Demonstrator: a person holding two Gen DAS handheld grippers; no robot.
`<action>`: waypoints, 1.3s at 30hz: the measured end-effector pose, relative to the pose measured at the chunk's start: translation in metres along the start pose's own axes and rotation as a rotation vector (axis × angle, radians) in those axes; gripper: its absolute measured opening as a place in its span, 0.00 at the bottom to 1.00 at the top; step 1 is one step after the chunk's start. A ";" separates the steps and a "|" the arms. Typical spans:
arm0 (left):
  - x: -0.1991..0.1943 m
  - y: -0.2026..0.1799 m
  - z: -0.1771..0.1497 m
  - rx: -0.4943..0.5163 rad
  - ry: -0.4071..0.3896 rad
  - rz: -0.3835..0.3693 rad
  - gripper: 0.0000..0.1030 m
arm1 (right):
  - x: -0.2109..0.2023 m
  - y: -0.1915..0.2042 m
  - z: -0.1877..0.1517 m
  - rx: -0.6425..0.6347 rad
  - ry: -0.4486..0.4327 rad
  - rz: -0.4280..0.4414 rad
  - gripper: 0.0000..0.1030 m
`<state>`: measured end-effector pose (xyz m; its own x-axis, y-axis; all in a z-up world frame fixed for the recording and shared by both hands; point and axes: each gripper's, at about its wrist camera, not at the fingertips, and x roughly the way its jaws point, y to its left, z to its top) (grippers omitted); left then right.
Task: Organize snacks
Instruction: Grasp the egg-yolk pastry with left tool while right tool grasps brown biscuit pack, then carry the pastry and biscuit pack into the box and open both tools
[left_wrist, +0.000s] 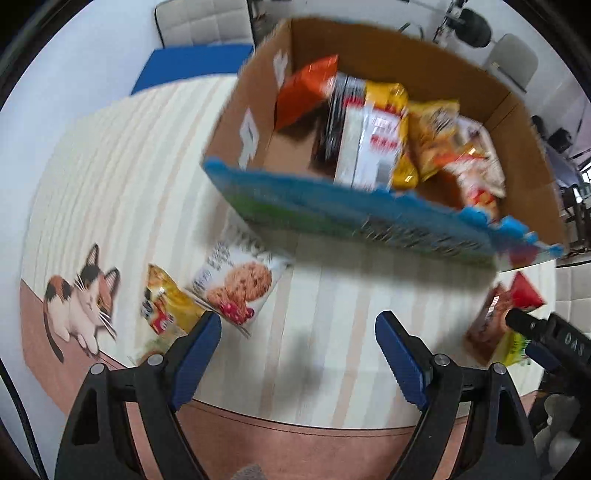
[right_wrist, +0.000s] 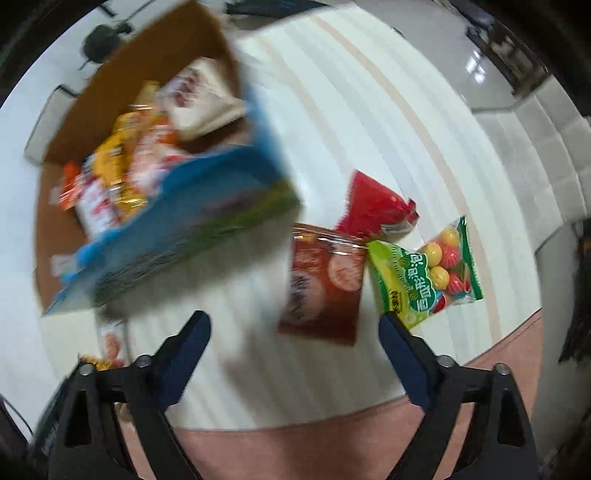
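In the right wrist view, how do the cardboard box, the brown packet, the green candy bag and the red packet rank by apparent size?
1. cardboard box, by far.
2. brown packet.
3. green candy bag, nearly alike to the brown; uncertain.
4. red packet, farther away, so unsure.

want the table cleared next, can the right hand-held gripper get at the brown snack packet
Probably yes: the right hand-held gripper is open and empty, and the brown snack packet lies flat just ahead, nothing on top.
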<state>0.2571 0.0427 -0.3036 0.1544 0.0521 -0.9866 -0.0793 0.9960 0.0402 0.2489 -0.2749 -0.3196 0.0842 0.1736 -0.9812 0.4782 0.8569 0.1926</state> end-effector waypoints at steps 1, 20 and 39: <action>0.007 -0.001 -0.001 0.002 0.009 0.010 0.83 | 0.012 -0.006 0.004 0.023 0.017 0.003 0.82; 0.018 0.077 -0.044 -0.083 0.089 0.042 0.83 | 0.051 0.045 -0.057 -0.154 0.116 -0.062 0.57; 0.092 0.203 -0.074 -0.485 0.320 -0.150 0.79 | 0.074 0.133 -0.104 -0.310 0.157 -0.049 0.57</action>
<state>0.1824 0.2440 -0.3982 -0.0996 -0.1862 -0.9774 -0.5320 0.8401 -0.1059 0.2282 -0.0973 -0.3654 -0.0790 0.1800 -0.9805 0.1881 0.9686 0.1627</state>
